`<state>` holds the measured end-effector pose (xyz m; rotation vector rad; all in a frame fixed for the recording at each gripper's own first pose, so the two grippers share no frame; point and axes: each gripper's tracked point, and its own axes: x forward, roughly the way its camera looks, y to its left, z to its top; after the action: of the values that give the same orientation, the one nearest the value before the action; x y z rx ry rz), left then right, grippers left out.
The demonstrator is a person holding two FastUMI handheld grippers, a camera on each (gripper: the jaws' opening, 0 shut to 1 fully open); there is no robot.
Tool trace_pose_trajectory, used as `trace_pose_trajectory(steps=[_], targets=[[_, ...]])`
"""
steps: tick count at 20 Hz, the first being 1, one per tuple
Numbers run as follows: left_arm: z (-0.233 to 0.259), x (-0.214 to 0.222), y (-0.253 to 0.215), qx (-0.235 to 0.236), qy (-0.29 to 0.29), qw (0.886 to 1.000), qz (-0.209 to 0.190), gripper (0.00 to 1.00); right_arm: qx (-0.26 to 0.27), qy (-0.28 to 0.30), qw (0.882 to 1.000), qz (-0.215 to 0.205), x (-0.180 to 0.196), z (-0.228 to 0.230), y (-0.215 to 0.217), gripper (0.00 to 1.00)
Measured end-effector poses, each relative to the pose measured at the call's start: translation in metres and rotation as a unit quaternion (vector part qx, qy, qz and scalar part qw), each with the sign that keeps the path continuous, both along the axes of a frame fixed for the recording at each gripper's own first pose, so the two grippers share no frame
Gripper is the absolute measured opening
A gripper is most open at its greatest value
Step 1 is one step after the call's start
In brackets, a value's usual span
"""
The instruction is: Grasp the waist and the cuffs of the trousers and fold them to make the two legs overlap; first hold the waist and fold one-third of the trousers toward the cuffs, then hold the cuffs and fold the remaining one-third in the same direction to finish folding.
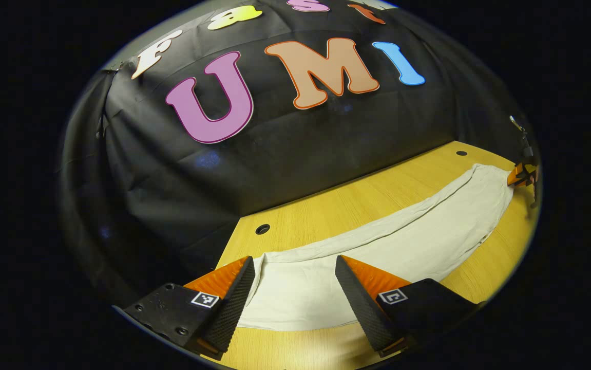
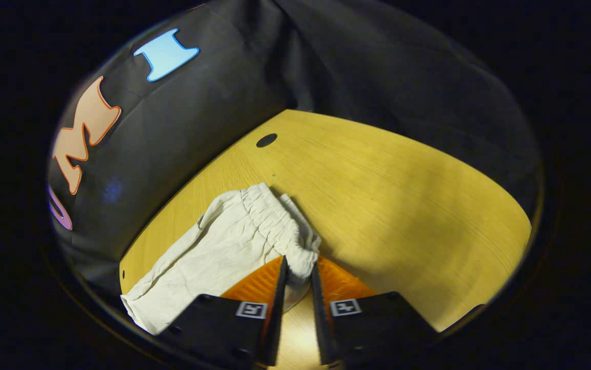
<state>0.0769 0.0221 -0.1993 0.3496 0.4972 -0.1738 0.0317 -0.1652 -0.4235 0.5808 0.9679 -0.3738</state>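
Note:
Cream trousers (image 1: 387, 241) lie flat in a long strip across the wooden table (image 1: 357, 195). In the left gripper view, my left gripper (image 1: 293, 263) is open, its fingers standing to either side of the near cuff end without pinching the cloth. At the far end of the strip, the right gripper (image 1: 521, 176) appears small, at the waist. In the right gripper view, the elastic waistband (image 2: 274, 221) is bunched, and my right gripper (image 2: 299, 268) is shut on its near corner, with cloth pinched between both fingers.
The black cloth wall (image 1: 285, 154) runs close behind the trousers. The table has round cable holes (image 1: 262, 229) (image 2: 266, 140) near its back edge. Bare wood (image 2: 403, 205) extends to the right of the waist.

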Motion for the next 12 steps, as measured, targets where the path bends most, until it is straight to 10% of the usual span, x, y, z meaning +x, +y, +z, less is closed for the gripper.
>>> trace_pose_trajectory(steps=[3, 12], targets=[[0.000, -0.002, -0.006, -0.003, 0.000, 1.000, -0.002, 0.96, 0.001, -0.006, 1.000, 0.009, 0.002, 0.002, -0.004, 0.11], [0.007, -0.016, -0.032, -0.029, -0.006, 0.999, 0.013, 0.96, -0.010, -0.021, 1.000, 0.005, 0.006, 0.021, -0.005, 0.16]])
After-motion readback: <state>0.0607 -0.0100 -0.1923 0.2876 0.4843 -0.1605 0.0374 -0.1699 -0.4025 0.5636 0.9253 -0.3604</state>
